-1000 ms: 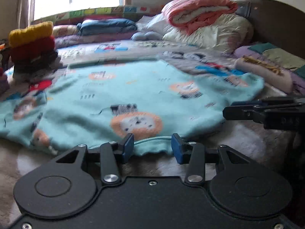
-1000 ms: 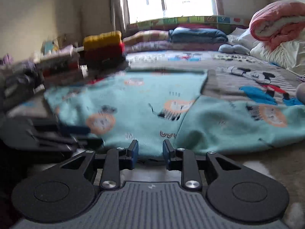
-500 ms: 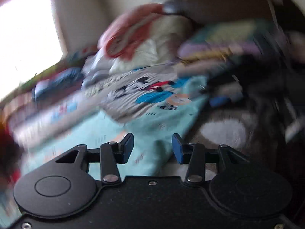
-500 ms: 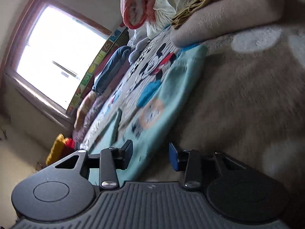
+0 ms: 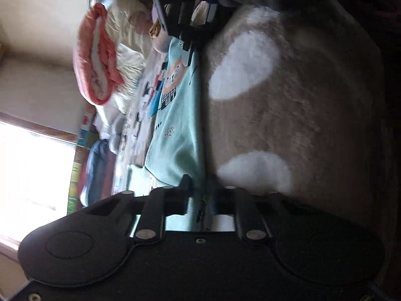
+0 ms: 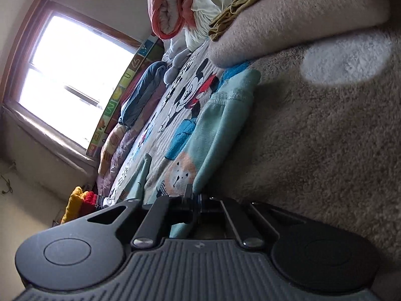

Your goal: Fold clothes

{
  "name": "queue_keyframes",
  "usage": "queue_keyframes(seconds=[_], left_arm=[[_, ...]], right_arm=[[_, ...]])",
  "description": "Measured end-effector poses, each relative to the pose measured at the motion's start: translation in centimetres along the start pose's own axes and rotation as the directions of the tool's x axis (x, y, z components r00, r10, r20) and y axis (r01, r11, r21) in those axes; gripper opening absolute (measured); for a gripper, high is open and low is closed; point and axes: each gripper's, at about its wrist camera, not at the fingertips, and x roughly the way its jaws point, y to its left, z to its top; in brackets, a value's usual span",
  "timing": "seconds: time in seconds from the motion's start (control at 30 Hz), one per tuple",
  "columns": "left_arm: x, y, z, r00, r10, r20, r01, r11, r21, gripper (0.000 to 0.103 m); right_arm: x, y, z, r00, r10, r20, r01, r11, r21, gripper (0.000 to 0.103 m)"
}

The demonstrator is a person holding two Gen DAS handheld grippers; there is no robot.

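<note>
A teal fleece garment (image 5: 175, 130) printed with lion faces lies flat on the bed; both views are rolled sideways. My left gripper (image 5: 200, 188) stands at its near hem, jaws drawn in with the cloth edge filling the narrow gap. Further along the same edge, my right gripper (image 5: 186, 50) shows as a black shape at the garment's far corner. In the right wrist view the right gripper (image 6: 195, 197) is shut tight on the garment's (image 6: 215, 125) edge, fingers nearly touching. A cuffed sleeve end lies ahead of it.
The garment rests on a brown plush blanket (image 5: 300, 125) with white spots and a cartoon-mouse blanket (image 6: 185, 95). A rolled pink quilt (image 5: 95, 57) and pillows sit by the headboard. A folded beige cloth (image 6: 288, 15) lies close by, and stacked folded clothes (image 6: 77, 203) sit under the window.
Both grippers rolled sideways and dropped to the garment's near edge. The right gripper went from open to shut on the cloth. The left jaws narrowed around the hem.
</note>
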Motion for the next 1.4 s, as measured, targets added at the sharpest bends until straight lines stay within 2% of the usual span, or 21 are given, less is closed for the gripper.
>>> queue_keyframes(seconds=[0.1,0.17,0.23,0.3,0.37,0.43,0.53,0.6,0.7,0.77,0.8,0.83,0.93,0.97,1.1,1.2,1.27,1.3,1.33,1.37,1.4], left_arm=[[0.0,0.5,-0.4,1.0,0.01,-0.002,-0.01,1.0,-0.028,0.006],[-0.4,0.5,0.0,1.0,0.018,-0.009,-0.018,1.0,-0.009,0.007],[-0.6,0.5,0.7,1.0,0.017,-0.018,-0.017,1.0,0.014,0.027],[0.2,0.8,1.2,1.0,0.02,-0.024,-0.019,0.999,0.04,0.033],[1.0,1.1,1.5,0.999,-0.007,-0.031,0.009,0.999,0.054,0.03],[1.5,1.1,1.6,0.997,-0.061,-0.045,0.064,0.995,0.071,0.013],[1.1,0.9,1.6,0.997,-0.058,-0.055,0.063,0.994,0.088,0.011],[0.9,0.6,1.9,0.997,-0.038,-0.06,0.044,0.992,0.116,0.013],[1.0,0.3,2.0,0.998,-0.026,-0.056,0.034,0.989,0.146,0.034],[1.1,0.1,2.0,0.998,-0.029,-0.05,0.037,0.987,0.157,0.034],[1.2,0.0,1.9,0.998,-0.031,-0.047,0.038,0.986,0.163,0.029],[1.2,-0.1,1.9,0.998,-0.033,-0.044,0.04,0.985,0.169,0.009],[1.4,-0.3,1.8,0.999,-0.038,-0.036,0.044,0.981,0.187,0.0],[1.4,-0.5,1.8,0.999,-0.034,-0.033,0.04,0.982,0.187,0.0],[0.9,-1.5,1.6,0.997,0.072,-0.012,-0.069,0.99,0.127,0.0],[0.6,-1.8,1.7,0.993,0.113,-0.015,-0.11,0.985,0.135,0.0],[0.5,-1.5,2.2,0.993,0.11,-0.036,-0.104,0.985,0.137,0.0],[0.3,-0.9,2.5,0.995,0.094,-0.037,-0.09,0.991,0.101,0.007],[0.1,-0.3,2.9,0.996,0.079,-0.037,-0.076,0.995,0.064,0.021],[-0.1,0.4,3.2,0.997,0.063,-0.036,-0.062,0.998,0.028,0.029],[-0.3,1.0,3.6,0.998,0.049,-0.034,-0.049,0.999,-0.004,0.042]], right_arm=[[-0.2,-0.2,0.1,1.0,0.004,0.007,-0.004,1.0,0.013,0.0],[-0.4,-0.3,0.0,1.0,0.012,0.018,-0.012,1.0,0.026,0.0],[-0.5,-0.2,0.0,1.0,0.012,0.019,-0.012,1.0,0.022,0.0],[-0.5,-0.2,0.0,1.0,0.012,0.02,-0.012,1.0,0.019,0.0],[-0.6,-0.2,0.0,1.0,0.012,0.022,-0.012,1.0,0.016,0.0],[-0.6,-0.3,-0.1,1.0,0.013,0.022,-0.013,1.0,0.014,0.0],[-0.7,-0.4,-0.1,1.0,0.012,0.022,-0.013,1.0,0.011,0.0],[-0.8,-0.4,-0.1,1.0,0.013,0.023,-0.013,1.0,0.011,0.0],[-0.9,-0.4,-0.2,1.0,0.015,0.026,-0.016,1.0,0.013,0.0],[-0.9,-0.4,-0.2,0.999,0.019,0.027,-0.019,1.0,0.015,0.001],[-1.0,-0.5,-0.1,0.999,0.021,0.027,-0.022,1.0,0.017,0.001],[-1.0,-0.5,-0.1,0.999,0.023,0.026,-0.023,1.0,0.018,0.001],[-0.9,-0.7,-0.1,0.999,0.023,0.025,-0.024,1.0,0.019,0.0],[-0.9,-0.7,0.0,0.999,0.023,0.026,-0.023,1.0,0.02,0.0],[-0.8,-0.7,0.0,0.999,0.022,0.026,-0.022,0.999,0.026,0.0],[-0.8,-0.7,0.1,0.999,0.027,0.025,-0.027,0.999,0.031,0.001],[-0.8,-0.7,0.1,0.999,0.033,0.025,-0.033,0.999,0.032,0.001],[-1.1,-0.8,0.3,0.999,0.035,0.034,-0.036,0.998,0.043,0.001],[-1.4,-0.9,0.4,0.998,0.037,0.043,-0.039,0.998,0.054,0.003],[-1.6,-0.9,0.5,0.998,0.039,0.053,-0.042,0.997,0.064,0.005],[-1.9,-1.0,0.6,0.997,0.04,0.063,-0.045,0.996,0.074,0.009]])
